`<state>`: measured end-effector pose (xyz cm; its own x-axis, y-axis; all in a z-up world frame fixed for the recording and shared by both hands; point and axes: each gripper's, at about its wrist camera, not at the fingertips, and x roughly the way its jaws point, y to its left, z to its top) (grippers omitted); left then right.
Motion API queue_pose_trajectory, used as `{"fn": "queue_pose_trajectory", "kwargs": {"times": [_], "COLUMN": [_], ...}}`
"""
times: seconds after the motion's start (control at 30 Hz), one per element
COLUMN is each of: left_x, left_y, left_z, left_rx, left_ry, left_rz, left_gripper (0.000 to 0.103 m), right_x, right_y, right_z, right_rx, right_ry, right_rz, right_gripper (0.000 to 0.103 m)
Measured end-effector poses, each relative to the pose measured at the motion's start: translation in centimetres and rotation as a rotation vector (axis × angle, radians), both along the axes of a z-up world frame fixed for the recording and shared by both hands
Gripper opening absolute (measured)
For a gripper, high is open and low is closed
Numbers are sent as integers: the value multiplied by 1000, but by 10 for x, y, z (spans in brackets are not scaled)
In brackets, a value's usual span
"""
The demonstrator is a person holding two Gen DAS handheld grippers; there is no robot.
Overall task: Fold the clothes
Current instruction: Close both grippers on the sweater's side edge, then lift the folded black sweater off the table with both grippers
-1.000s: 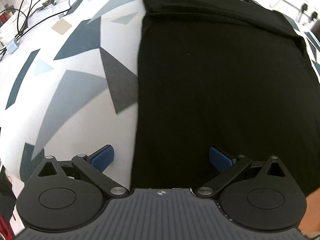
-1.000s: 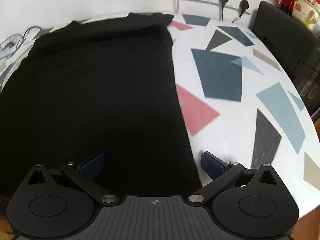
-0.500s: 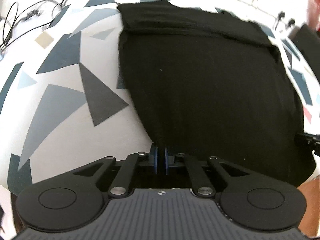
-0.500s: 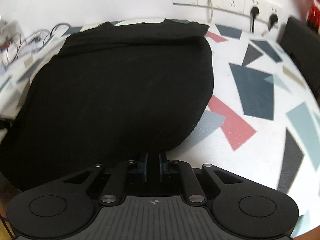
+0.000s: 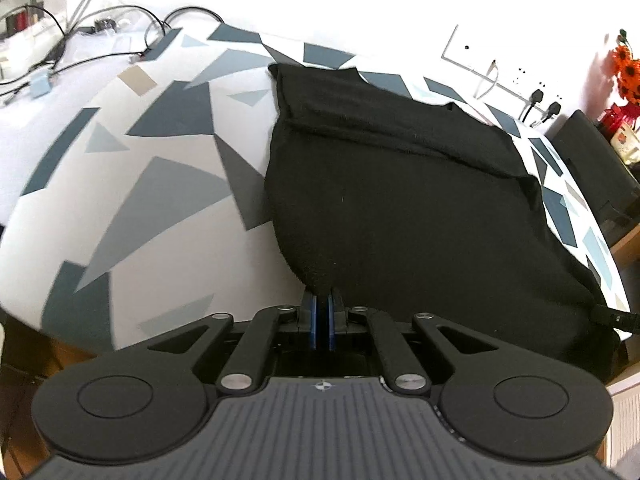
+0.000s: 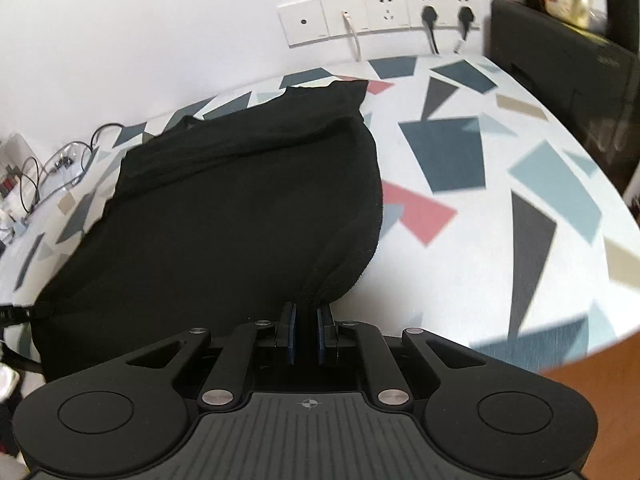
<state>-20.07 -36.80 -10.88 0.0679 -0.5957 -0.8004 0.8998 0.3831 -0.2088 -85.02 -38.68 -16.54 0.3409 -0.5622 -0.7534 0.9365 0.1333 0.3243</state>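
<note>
A black garment (image 5: 400,208) lies on the patterned tablecloth (image 5: 152,184), its far end folded over into a band. My left gripper (image 5: 321,304) is shut on the garment's near left corner, which is lifted off the cloth. In the right wrist view the same black garment (image 6: 240,208) fills the left half. My right gripper (image 6: 306,312) is shut on its near right corner, also raised. The hem sags between the two grips. At the right edge of the left wrist view, the right gripper (image 5: 616,316) shows as a dark tip.
Cables and small devices (image 5: 60,52) lie at the table's far left. Wall sockets with plugs (image 6: 380,16) sit behind the table. A black chair back (image 6: 560,72) stands at the far right, with red and orange decorations (image 5: 624,76) beyond it. The tablecloth (image 6: 500,184) lies bare right of the garment.
Both grippers went from wide open over the near hem to shut on its corners. Both then rose, lifting the near edge of the garment off the table.
</note>
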Motion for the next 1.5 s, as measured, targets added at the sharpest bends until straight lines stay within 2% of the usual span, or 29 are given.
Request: {"fn": "queue_pose_trajectory", "kwargs": {"times": [0.1, 0.4, 0.57, 0.67, 0.8, 0.9, 1.07, 1.2, 1.37, 1.5], "left_x": [-4, 4, 0, 4, 20, 37, 66, 84, 101, 105], "left_y": [14, 19, 29, 31, 13, -13, -71, -130, -203, -248], "left_z": [12, 49, 77, 80, 59, 51, 50, 42, 11, -24], "left_rx": [-33, -179, -266, -261, -201, -199, -211, -186, -91, 12], "left_ry": [3, -1, -2, 9, 73, 88, 116, 80, 7, -33], "left_rz": [-14, -19, -61, -45, -3, 57, 148, 168, 167, 122], "left_gripper": [5, 5, 5, 5, 5, 5, 5, 5, 5, 6], "right_x": [6, 0, 2, 6, 14, 18, 21, 24, 34, 46], "right_y": [17, 39, 41, 47, 43, 23, -35, -96, -176, -226], "right_z": [7, 45, 65, 77, 76, 65, 63, 59, 28, -8], "right_rx": [17, -55, -104, -136, -118, -86, -153, -196, -172, -136], "right_ry": [-80, -186, -189, -214, -187, -184, -199, -205, -193, -118], "right_rz": [-45, -116, -115, -93, -105, -157, -211, -241, -251, -244], "right_gripper": [9, 9, 9, 9, 9, 9, 9, 9, 9, 9]}}
